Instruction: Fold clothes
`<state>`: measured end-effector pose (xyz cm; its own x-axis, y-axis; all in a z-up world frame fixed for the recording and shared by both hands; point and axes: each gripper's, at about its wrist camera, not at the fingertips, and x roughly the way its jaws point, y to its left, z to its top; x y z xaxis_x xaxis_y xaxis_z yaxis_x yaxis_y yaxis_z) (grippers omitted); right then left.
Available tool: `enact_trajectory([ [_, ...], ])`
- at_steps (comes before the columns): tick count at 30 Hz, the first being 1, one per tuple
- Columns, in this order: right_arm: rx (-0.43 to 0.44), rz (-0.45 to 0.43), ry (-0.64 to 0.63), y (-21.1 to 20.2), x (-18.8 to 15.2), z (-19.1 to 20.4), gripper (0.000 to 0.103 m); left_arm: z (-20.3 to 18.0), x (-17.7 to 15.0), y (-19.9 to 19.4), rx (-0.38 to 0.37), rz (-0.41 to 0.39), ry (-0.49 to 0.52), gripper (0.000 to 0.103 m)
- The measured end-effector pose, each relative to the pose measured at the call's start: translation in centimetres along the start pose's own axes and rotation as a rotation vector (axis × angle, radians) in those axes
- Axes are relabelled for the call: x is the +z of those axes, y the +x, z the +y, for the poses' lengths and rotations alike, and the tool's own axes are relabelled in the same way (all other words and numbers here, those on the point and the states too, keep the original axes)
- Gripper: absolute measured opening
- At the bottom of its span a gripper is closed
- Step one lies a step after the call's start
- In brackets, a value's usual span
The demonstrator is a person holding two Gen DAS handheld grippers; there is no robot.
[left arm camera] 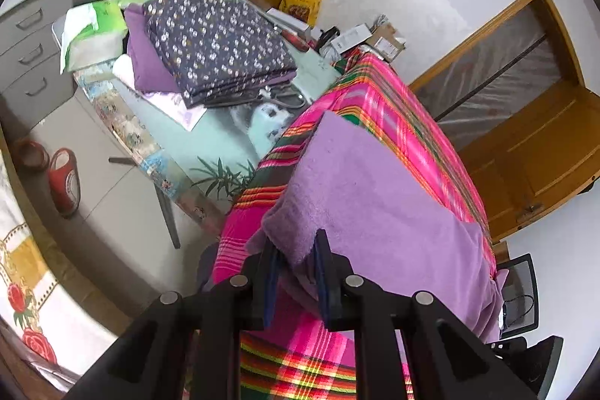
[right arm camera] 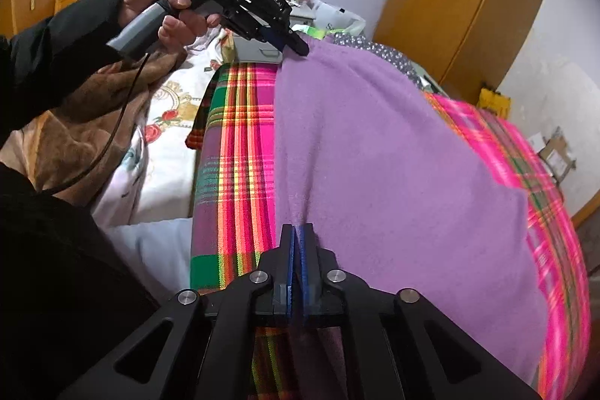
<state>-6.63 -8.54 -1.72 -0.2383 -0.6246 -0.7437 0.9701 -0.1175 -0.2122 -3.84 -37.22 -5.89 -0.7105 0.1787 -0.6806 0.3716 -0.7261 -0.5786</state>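
Observation:
A purple fleece garment (left arm camera: 375,205) (right arm camera: 375,145) lies spread flat on a pink plaid cover (left arm camera: 375,92) (right arm camera: 240,137). My left gripper (left arm camera: 296,246) has a bunched corner of the garment between its pads, which press on it from both sides. In the right wrist view that left gripper (right arm camera: 300,45), held by a hand (right arm camera: 168,2), sits at the garment's far corner. My right gripper (right arm camera: 298,229) is shut on the garment's near edge, and the fabric puckers toward its tips.
A folded stack with a dark flowered cloth (left arm camera: 217,40) on top sits on a glass table (left arm camera: 210,145) beyond the cover. Grey drawers (left arm camera: 26,36) and red slippers (left arm camera: 65,179) are at the left. A flowered bedsheet (right arm camera: 168,107) and a brown blanket (right arm camera: 93,100) lie beside the cover.

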Motion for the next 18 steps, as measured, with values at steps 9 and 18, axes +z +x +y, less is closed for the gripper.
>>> enact_trajectory([
  [9,0.041,-0.093,0.17,-0.2,2.5,-2.2,0.015,0.3,-0.7,-0.5,0.017,0.013,0.02,0.02],
  [18,0.105,-0.004,0.19,2.8,2.8,-1.9,0.015,-0.9,-2.3,-3.3,0.06,-0.079,0.054,0.02],
])
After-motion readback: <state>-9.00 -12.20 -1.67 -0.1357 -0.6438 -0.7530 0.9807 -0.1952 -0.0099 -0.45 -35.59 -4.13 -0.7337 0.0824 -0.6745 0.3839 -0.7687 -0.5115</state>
